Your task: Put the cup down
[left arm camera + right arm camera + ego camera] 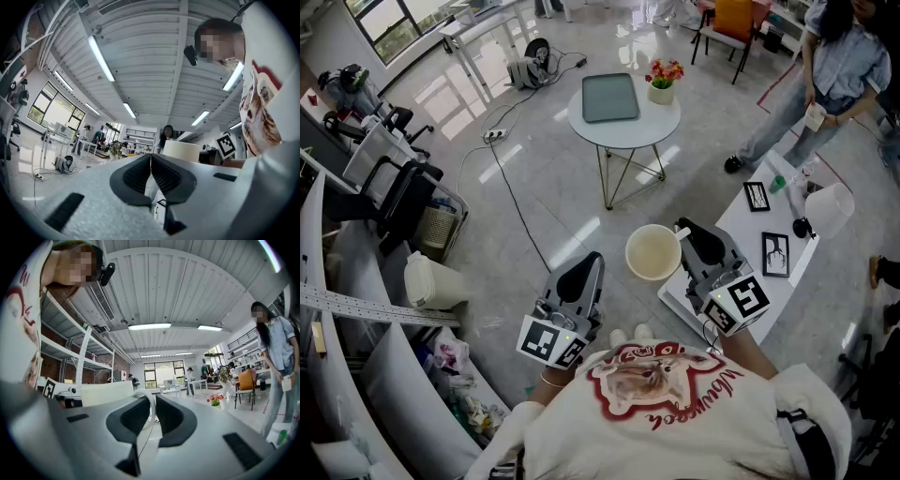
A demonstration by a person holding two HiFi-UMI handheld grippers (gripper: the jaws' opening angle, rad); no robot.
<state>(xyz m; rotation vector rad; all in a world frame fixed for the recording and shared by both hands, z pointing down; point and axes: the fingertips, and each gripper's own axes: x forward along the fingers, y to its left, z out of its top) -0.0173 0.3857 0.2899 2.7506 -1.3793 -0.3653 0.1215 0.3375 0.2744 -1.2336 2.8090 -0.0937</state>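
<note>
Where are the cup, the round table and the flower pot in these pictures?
cup [653,253]: head view, on its pale inside bottom.
round table [626,134]: head view, on the bare top near the front rim.
flower pot [661,94]: head view, on the pot's white side.

Head view: high up, facing steeply down on left claw [592,259] and right claw [682,229]. Gripper views: low, close along own claw, tilted toward white ribbed ceiling [140,56]. All three share round cream cup [653,252].
</note>
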